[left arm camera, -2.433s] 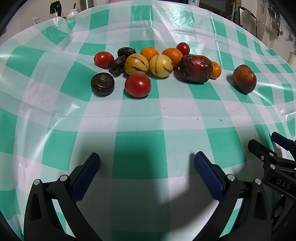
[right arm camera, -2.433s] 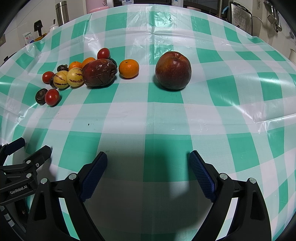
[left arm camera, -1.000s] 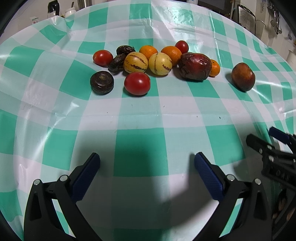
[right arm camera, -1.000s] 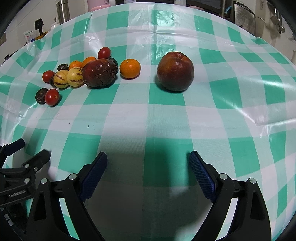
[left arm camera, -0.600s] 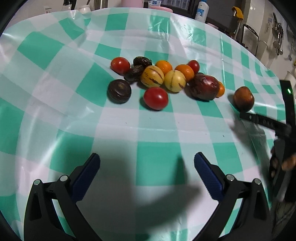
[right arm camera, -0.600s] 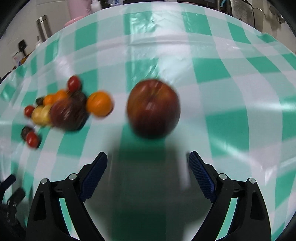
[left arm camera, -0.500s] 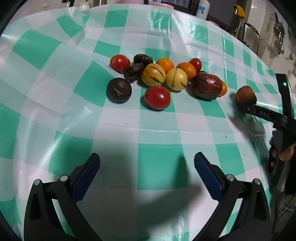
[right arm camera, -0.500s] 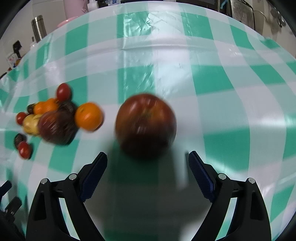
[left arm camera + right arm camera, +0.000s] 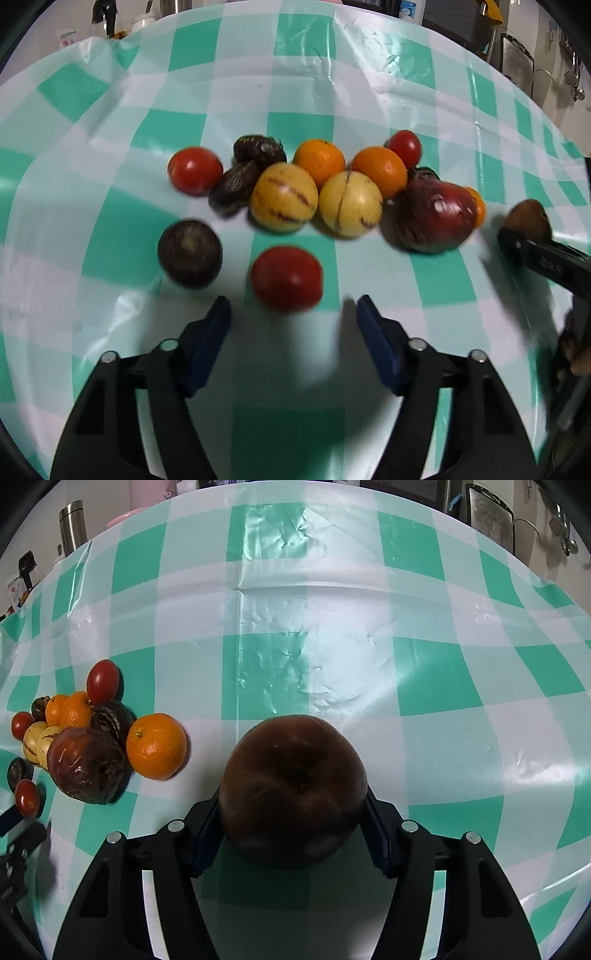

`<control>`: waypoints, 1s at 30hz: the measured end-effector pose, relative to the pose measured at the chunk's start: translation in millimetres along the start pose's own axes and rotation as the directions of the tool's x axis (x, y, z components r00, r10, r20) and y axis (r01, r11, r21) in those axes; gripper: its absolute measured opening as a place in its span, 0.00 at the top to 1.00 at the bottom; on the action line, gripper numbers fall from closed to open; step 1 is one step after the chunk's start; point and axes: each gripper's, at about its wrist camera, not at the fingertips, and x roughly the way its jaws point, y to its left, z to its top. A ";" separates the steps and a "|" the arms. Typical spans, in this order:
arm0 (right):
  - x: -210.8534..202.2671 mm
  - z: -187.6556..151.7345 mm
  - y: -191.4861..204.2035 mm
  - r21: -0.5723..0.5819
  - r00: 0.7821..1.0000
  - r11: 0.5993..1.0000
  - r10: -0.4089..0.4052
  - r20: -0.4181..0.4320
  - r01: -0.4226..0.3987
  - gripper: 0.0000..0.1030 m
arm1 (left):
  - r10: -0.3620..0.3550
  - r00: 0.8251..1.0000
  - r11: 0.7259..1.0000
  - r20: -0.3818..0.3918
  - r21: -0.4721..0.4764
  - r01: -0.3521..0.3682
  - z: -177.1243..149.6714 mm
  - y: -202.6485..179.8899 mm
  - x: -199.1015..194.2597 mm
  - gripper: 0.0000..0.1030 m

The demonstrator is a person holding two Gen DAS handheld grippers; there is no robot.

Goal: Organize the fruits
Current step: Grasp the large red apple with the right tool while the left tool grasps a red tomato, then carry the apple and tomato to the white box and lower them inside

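Note:
My right gripper is shut on a large dark red apple, with both blue pads against its sides; the apple also shows at the right edge of the left wrist view behind that gripper's finger. My left gripper is open and empty, just short of a red tomato. Behind it lie a dark purple round fruit, two yellow striped melons, oranges, another tomato and a wrinkled dark red fruit.
The green and white checked tablecloth covers the whole table. An orange and the fruit cluster lie left of the apple in the right wrist view. A steel flask and kitchen items stand beyond the far edge.
My right gripper moved forward around the apple and closed on it. My left gripper moved forward toward the nearest red tomato and narrowed its opening.

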 end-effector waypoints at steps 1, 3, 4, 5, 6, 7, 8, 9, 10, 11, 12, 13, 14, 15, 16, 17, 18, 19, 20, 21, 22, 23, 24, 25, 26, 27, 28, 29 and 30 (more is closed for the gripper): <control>1.2 0.6 0.0 -0.002 1.000 1.000 -0.002 0.000 0.002 0.41 | 0.009 1.000 1.000 0.002 0.004 -0.009 1.8 -1.6 1.6 0.36; -2.2 0.0 -14.2 0.001 1.000 1.000 0.002 0.000 -0.002 0.41 | 0.027 1.000 1.000 0.011 0.015 -0.027 6.9 -7.2 4.4 0.46; -3.0 -0.3 -14.2 0.004 1.000 1.000 0.006 0.000 -0.006 0.41 | 0.030 0.999 0.999 0.016 0.019 -0.030 7.9 -8.8 4.6 0.47; -3.5 -0.5 -11.9 0.006 1.000 1.000 0.008 0.000 -0.008 0.41 | 0.040 0.999 0.999 0.019 0.022 -0.040 8.9 -10.3 4.6 0.53; -2.9 -0.6 -13.1 0.008 1.000 1.000 0.010 0.001 -0.010 0.41 | 0.063 0.998 0.998 0.025 0.022 -0.063 10.3 -11.4 4.2 0.63; -0.5 0.7 -19.1 0.010 1.000 1.000 0.012 0.000 -0.012 0.41 | 0.067 0.997 0.998 0.028 0.017 -0.067 10.9 -11.1 3.4 0.63; -0.6 0.9 -17.8 0.011 1.000 1.000 0.014 0.001 -0.014 0.41 | 0.057 0.998 0.998 0.028 0.010 -0.058 11.4 -10.9 3.0 0.63; -0.6 0.2 -23.4 0.014 1.000 1.000 0.016 0.002 -0.016 0.41 | 0.045 0.999 0.999 0.030 0.002 -0.045 10.7 -9.9 1.6 0.63; -0.9 0.1 -25.0 0.016 1.000 1.000 0.018 0.002 -0.018 0.41 | 0.027 0.999 1.000 0.036 -0.006 -0.027 7.3 -8.5 -2.7 0.63; -0.6 -0.2 -26.8 0.019 1.000 1.000 0.021 0.003 -0.021 0.41 | 0.026 0.999 1.000 0.042 -0.006 -0.025 4.5 -5.5 -6.6 0.63; -0.1 -0.3 -28.6 0.024 1.000 1.000 0.021 0.003 -0.021 0.41 | 0.026 0.998 1.000 0.050 -0.003 -0.026 1.7 -5.7 -10.5 0.63; 1.3 -0.6 -32.1 0.028 1.000 0.999 0.021 0.004 -0.021 0.41 | 0.021 0.998 1.000 0.059 -0.006 -0.021 -2.5 -5.1 -17.3 0.63; 1.0 -1.0 -33.7 0.033 1.000 0.999 0.022 0.004 -0.022 0.41 | 0.014 0.998 1.000 0.065 -0.013 -0.013 -7.1 -3.4 -24.2 0.63; 0.5 -1.4 -35.7 0.040 1.000 0.999 0.025 0.005 -0.026 0.40 | 0.005 0.998 1.000 0.069 -0.029 -0.003 -12.0 -1.0 -32.5 0.63; -1.3 -2.3 -38.7 0.052 0.999 0.998 0.035 0.011 -0.036 0.40 | 0.005 0.997 0.999 0.073 -0.038 -0.002 -18.9 1.1 -40.9 0.63; -3.8 -3.9 -41.6 0.062 0.999 0.997 0.043 0.018 -0.044 0.40 | 0.009 0.997 0.999 0.076 -0.040 -0.006 -26.3 2.6 -48.7 0.63; -9.6 -7.9 -45.1 0.076 0.999 0.996 0.050 0.019 -0.052 0.40 | 0.019 0.996 0.999 0.082 -0.028 -0.017 -33.6 0.5 -57.5 0.63; -16.0 -13.6 -49.0 0.101 0.997 0.992 0.070 0.014 -0.071 0.40 | 0.031 0.995 1.000 0.096 -0.006 -0.031 -41.6 -4.8 -66.3 0.63; -22.8 -20.0 -52.5 0.124 0.995 0.988 0.094 0.011 -0.095 0.40 | 0.041 0.993 0.999 0.109 0.012 -0.042 -48.9 -7.7 -74.1 0.63; -34.1 -29.7 -54.9 0.140 0.993 0.983 0.119 0.014 -0.120 0.40 | 0.052 0.990 0.998 0.127 0.035 -0.057 -59.3 -11.0 -84.4 0.63; -45.7 -39.3 -55.3 0.137 0.992 0.982 0.127 0.024 -0.129 0.40 | 0.053 0.989 0.997 0.135 0.045 -0.059 -66.1 -12.5 -90.3 0.63; -57.3 -49.0 -55.2 0.128 0.991 0.983 0.127 0.036 -0.131 0.40 | 0.049 0.989 0.997 0.142 0.054 -0.057 -73.8 -14.4 -98.1 0.63; -71.3 -61.6 -55.6 0.120 0.991 0.984 0.127 0.050 -0.133 0.40 | 0.045 0.988 0.997 0.146 0.062 -0.055 -79.0 -14.4 -103.3 0.63; -86.4 -76.9 -57.5 0.117 0.989 0.983 0.133 0.060 -0.139 0.40 | 0.041 0.987 0.995 0.153 0.079 -0.054 -88.1 -18.9 -111.0 0.63; -98.4 -90.7 -59.6 0.115 0.988 0.982 0.141 0.066 -0.148 0.40 | 0.036 0.986 0.994 0.160 0.097 -0.052 -95.8 -23.7 -116.9 0.63; -108.4 -102.2 -60.8 0.113 0.987 0.982 0.145 0.070 -0.153 0.40 | 0.029 0.986 0.992 0.163 0.115 -0.048 -102.9 -28.6 -121.1 0.63; -120.7 -118.1 -60.4 0.107 0.987 0.983 0.143 0.074 -0.151 0.40 | 0.020 0.987 0.991 0.162 0.125 -0.041 -106.1 -33.8 -121.1 0.63; -129.0 -130.0 -60.0 0.098 0.988 0.985 0.134 0.074 -0.141 0.40 | 0.012 0.986 0.990 0.164 0.135 -0.034 -113.1 -37.8 -125.6 0.63; -140.4 -145.4 -61.9 0.085 0.990 0.989 0.118 0.077 -0.125 0.40 | 0.003 0.986 0.989 0.165 0.144 -0.027 -118.1 -42.4 -129.3 0.63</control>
